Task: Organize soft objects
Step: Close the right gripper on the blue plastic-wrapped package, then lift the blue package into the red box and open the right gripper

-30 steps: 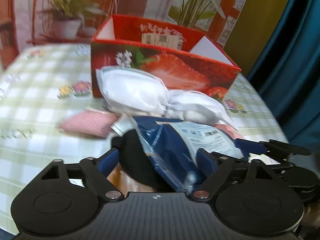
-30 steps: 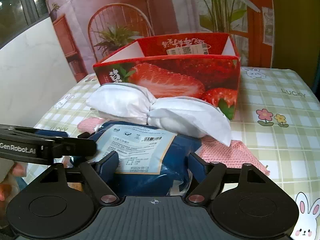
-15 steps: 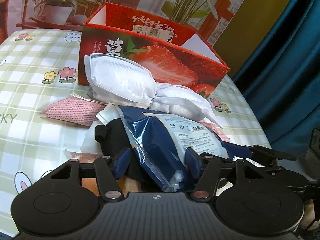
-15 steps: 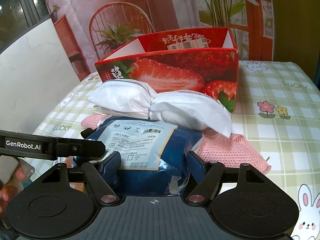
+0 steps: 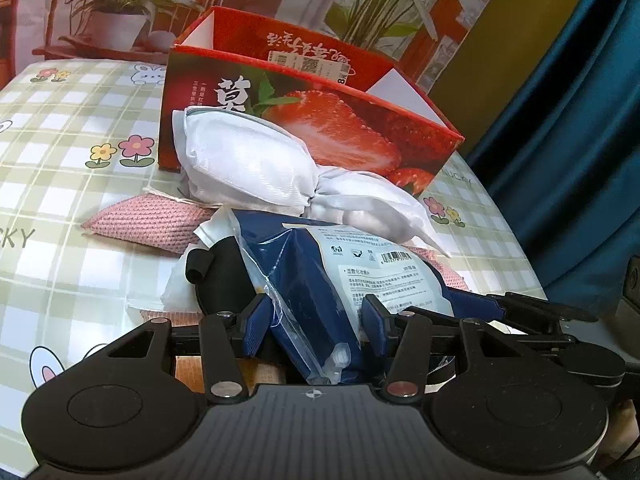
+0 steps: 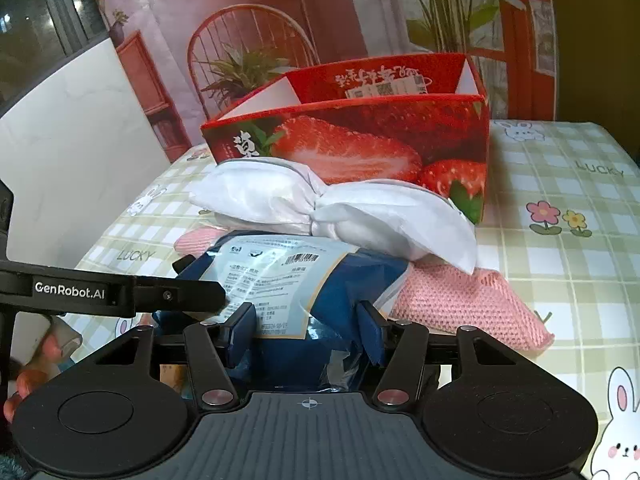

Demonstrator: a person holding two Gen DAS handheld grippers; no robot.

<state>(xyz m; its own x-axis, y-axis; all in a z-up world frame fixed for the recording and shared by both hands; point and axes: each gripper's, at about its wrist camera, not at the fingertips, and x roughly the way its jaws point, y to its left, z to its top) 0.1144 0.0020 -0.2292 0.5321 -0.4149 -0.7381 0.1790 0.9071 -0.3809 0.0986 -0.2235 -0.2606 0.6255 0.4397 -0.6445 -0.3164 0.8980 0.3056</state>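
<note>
A blue plastic packet with a white label (image 5: 320, 280) (image 6: 296, 280) lies at the near end of a pile of soft things. My left gripper (image 5: 316, 324) is shut on its left edge. My right gripper (image 6: 306, 330) is shut on its right end. Behind it lies a white twisted cloth bundle (image 5: 256, 168) (image 6: 320, 208) on a pink knitted cloth (image 5: 148, 224) (image 6: 464, 300). A black soft item (image 5: 220, 276) sits under the packet. The open red strawberry box (image 5: 312, 120) (image 6: 360, 140) stands behind the pile.
The table has a green checked cloth (image 5: 60, 184) (image 6: 560, 248) with flowers and rabbits. A blue curtain (image 5: 568, 120) hangs at the right. A white wall panel (image 6: 80, 152) stands left of the table. The right gripper's body (image 5: 540, 320) shows in the left view.
Both grippers have closed in on the blue packet and gathered it narrower. The left view has swung to show more of the box's left side.
</note>
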